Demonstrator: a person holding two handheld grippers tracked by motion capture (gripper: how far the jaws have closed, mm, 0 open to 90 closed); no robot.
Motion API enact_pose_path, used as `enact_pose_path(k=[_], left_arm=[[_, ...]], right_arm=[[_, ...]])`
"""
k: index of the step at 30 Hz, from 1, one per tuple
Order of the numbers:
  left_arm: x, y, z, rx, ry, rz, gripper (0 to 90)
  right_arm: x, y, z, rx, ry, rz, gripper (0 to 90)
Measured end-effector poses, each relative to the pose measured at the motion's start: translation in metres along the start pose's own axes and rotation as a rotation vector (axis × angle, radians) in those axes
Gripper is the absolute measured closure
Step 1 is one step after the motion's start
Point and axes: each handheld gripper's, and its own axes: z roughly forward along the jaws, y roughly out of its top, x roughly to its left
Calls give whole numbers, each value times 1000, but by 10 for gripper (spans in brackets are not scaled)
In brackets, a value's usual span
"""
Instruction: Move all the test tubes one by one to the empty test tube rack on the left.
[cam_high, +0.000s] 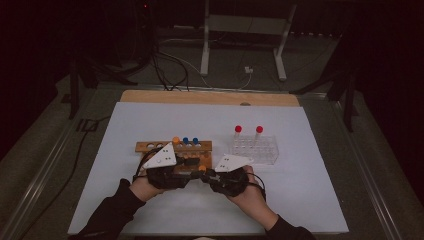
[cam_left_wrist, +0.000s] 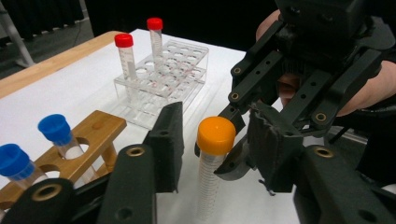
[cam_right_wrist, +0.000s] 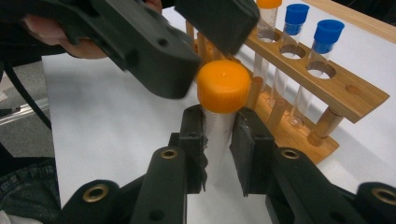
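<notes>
Behind the right gripper's fingers, the orange-capped tube's body hides

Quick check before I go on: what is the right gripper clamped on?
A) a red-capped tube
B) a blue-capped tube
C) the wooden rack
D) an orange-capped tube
D: in the right gripper view the right gripper has its pads pressed on the clear body of the orange-capped tube, just under the cap.

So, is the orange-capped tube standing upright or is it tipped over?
Upright. The orange-capped tube stands vertical with its cap on top, clamped between the pads of the right hand-held gripper, off the wooden rack.
</notes>
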Motion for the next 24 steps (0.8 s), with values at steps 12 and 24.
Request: enact_pose_path(k=[12,24], left_arm=[[-2,0,7,9,-7,23,705],[-1,3,5,-9,5,20,710]], right_arm=[[1,0,1,3,6,1,742],[-1,0,-1,-17,13,17,624]])
